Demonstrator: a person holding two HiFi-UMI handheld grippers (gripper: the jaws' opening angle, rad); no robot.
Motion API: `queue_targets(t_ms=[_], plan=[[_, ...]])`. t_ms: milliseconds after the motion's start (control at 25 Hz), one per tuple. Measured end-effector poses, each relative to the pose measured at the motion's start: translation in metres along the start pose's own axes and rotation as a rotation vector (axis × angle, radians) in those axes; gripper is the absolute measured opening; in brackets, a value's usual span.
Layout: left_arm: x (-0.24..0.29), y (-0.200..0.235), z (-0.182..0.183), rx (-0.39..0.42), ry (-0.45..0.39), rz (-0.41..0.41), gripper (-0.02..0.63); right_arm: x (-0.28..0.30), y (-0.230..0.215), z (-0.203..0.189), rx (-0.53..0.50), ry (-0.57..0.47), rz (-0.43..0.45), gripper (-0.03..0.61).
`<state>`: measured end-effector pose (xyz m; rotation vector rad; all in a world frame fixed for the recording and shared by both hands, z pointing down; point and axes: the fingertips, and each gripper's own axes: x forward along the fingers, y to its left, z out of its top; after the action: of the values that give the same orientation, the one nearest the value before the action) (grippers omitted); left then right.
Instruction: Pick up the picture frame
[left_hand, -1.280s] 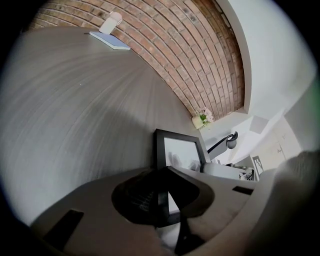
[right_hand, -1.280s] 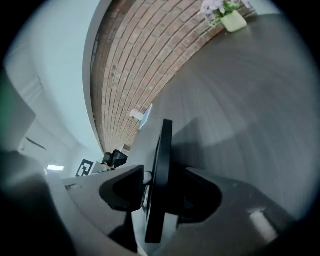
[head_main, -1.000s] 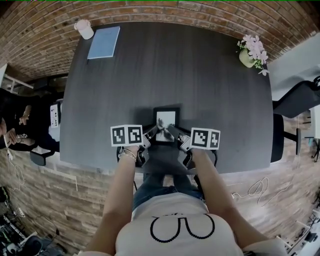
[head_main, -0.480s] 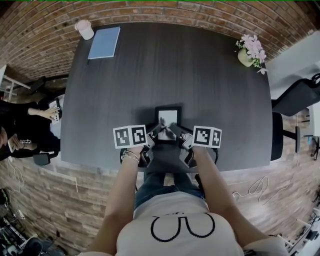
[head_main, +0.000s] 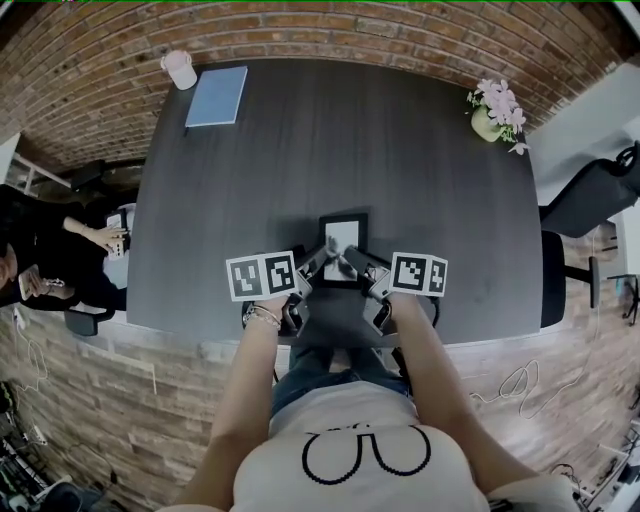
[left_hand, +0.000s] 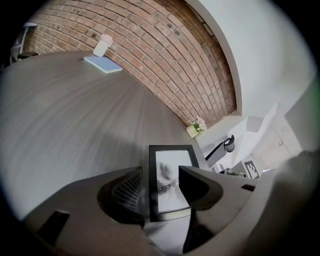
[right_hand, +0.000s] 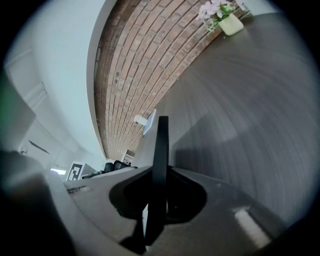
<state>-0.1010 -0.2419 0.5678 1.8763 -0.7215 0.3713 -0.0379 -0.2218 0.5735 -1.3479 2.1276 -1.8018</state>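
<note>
Just let go with the left tongs (head_main: 320, 260) — opening wide, picture frame (head_main: 343, 240) loose between them. Clenched on the frame's edge with the right tongs (head_main: 352, 260), closing tighter — likely carrying it alone now, at the table's (head_main: 420, 150) near edge.

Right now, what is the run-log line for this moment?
left gripper: jaws opening, picture frame between them, not gripped | right gripper: clamped on the picture frame's edge | task: frame held by right only
</note>
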Motion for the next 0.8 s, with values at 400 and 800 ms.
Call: queue_targets(t_ms=[400, 800], plan=[[-0.039, -0.040, 0.039, 0.143, -0.129, -0.018, 0.222, -0.029, 0.052, 0.025, -0.104, -0.121, 0.066, 0.035], [-0.083, -0.090, 0.089, 0.376, -0.340, 0.009, 0.222, -0.075, 0.116, 0.063, -0.270, -0.307, 0.150, 0.035]])
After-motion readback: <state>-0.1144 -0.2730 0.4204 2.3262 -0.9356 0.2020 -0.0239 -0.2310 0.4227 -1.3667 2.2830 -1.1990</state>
